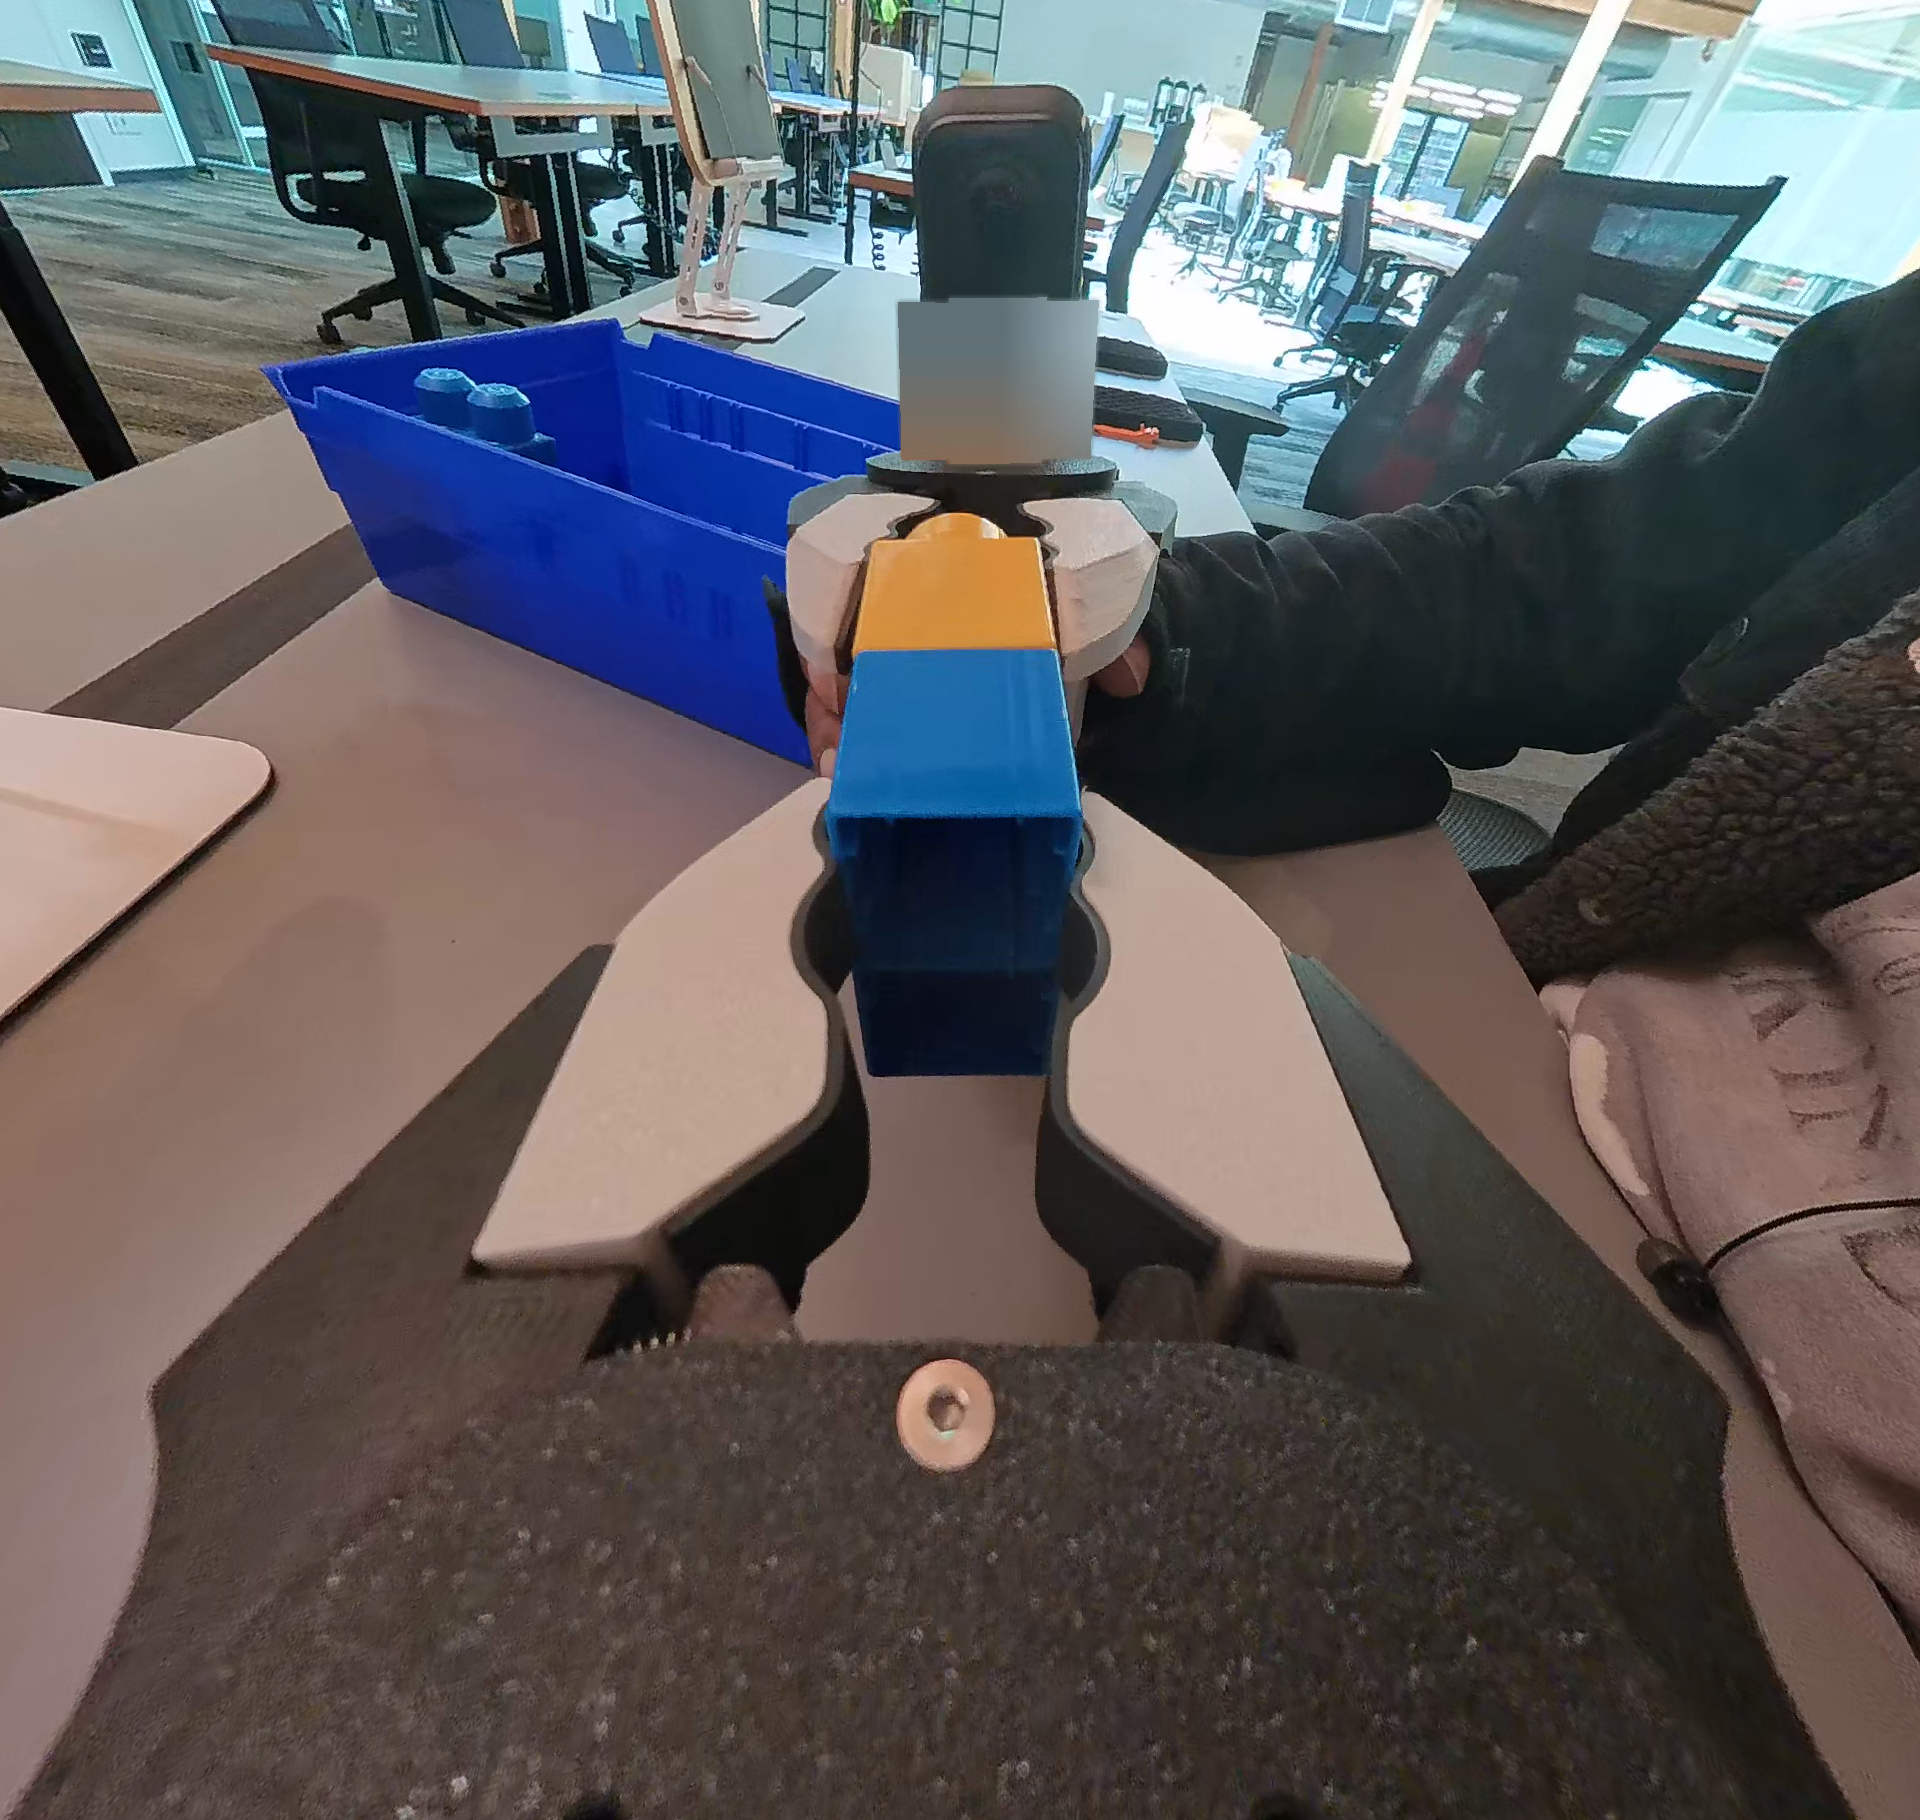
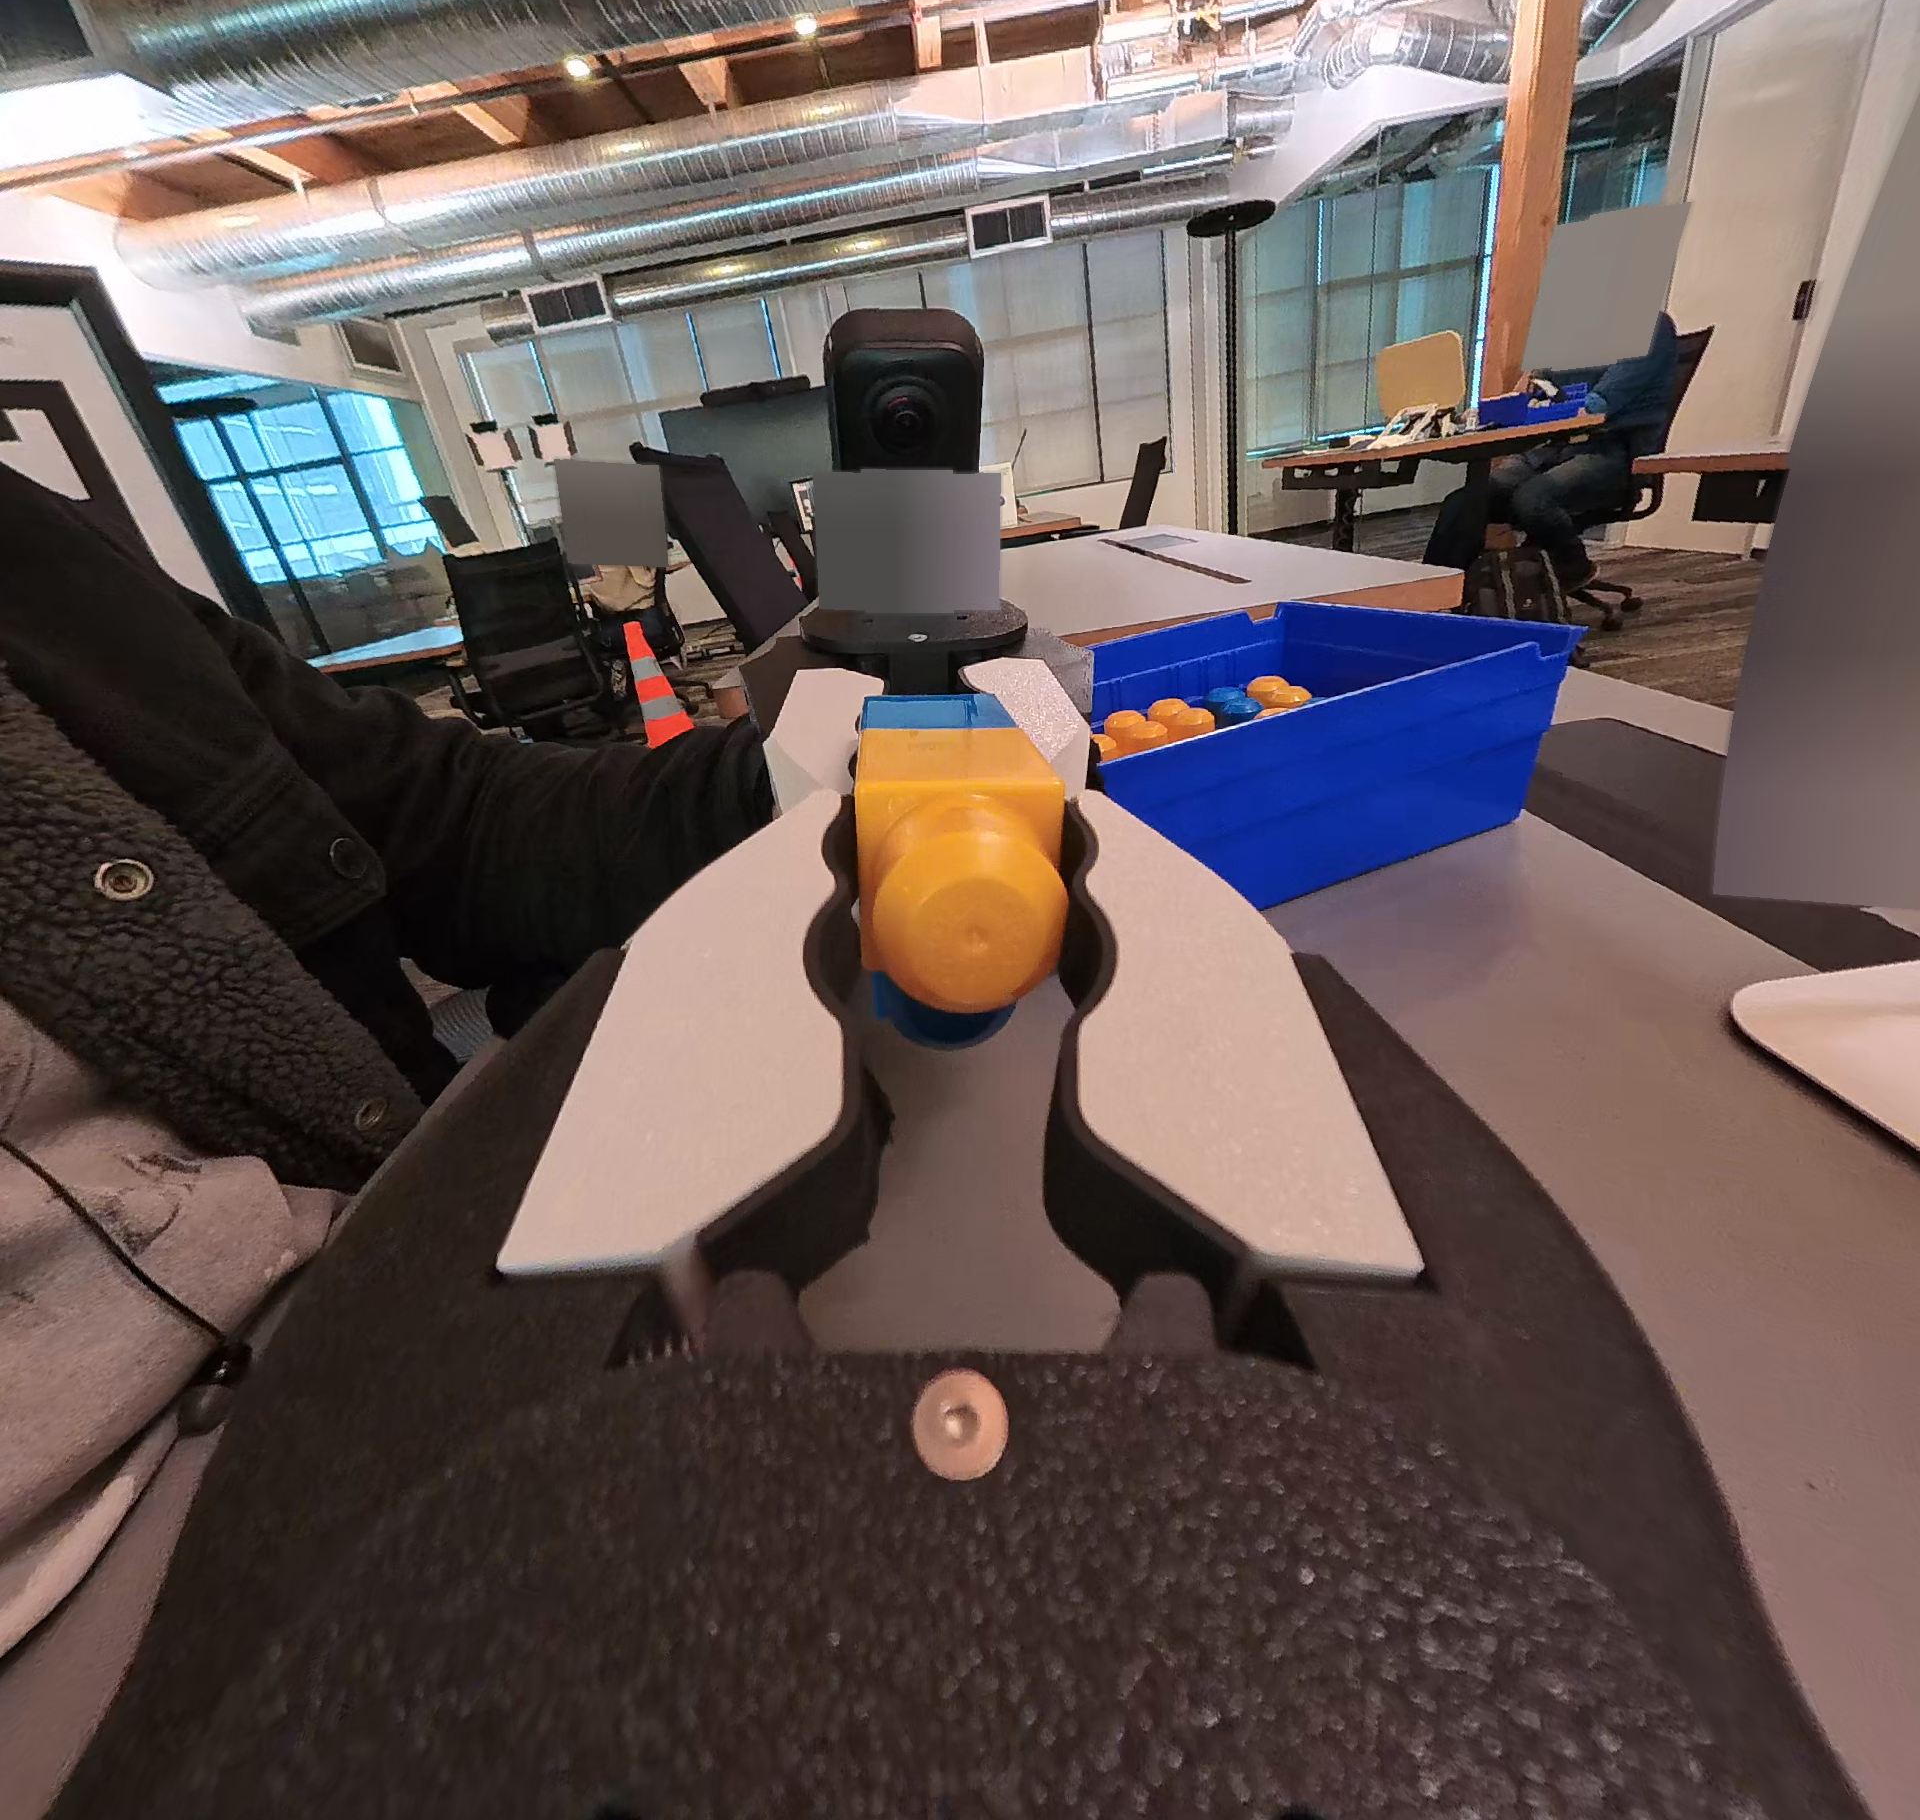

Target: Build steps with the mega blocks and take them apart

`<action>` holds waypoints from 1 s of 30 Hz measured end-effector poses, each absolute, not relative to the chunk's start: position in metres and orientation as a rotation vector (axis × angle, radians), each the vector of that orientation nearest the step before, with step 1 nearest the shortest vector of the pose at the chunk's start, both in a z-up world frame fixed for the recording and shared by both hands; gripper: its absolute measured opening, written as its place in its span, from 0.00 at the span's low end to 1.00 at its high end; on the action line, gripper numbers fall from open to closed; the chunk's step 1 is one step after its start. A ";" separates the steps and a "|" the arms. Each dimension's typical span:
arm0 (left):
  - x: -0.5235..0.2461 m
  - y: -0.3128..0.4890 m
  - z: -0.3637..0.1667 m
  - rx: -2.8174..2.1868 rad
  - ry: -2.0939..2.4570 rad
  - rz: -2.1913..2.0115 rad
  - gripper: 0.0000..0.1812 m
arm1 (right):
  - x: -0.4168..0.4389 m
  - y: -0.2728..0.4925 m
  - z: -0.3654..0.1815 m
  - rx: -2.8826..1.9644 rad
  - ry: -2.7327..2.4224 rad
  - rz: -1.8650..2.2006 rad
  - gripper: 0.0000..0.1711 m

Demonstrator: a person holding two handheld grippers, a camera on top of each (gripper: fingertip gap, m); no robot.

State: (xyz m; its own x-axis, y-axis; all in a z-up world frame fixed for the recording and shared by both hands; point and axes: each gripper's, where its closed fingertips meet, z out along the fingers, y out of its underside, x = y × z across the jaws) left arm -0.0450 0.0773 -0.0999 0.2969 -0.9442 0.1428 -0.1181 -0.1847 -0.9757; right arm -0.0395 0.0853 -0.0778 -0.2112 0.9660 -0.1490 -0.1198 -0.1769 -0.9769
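Each gripper, left (image 1: pixel 957 866) and right (image 2: pixel 961 866), has 2 pale grey wavy-edged fingers (image 1: pixel 717 1032) on a black textured body with 1 silver screw (image 1: pixel 944 1412) at lower centre. At the frame's edge: a black sleeve (image 1: pixel 1455 617), a dark fleece jacket (image 2: pixel 156 949).

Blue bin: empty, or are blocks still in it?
Not empty. The blue bin holds orange blocks and blue blocks.

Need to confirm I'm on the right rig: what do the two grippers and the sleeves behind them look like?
Both match: the left gripper and right gripper each have pale grey fingers with wavy black inner pads, a textured black body with one silver screw, and a black camera mounted on top. Black jacket sleeves.
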 end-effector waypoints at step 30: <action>-0.038 0.070 -0.097 -1.547 1.047 -1.051 0.20 | -0.042 0.073 -0.079 -1.133 -1.297 1.486 0.22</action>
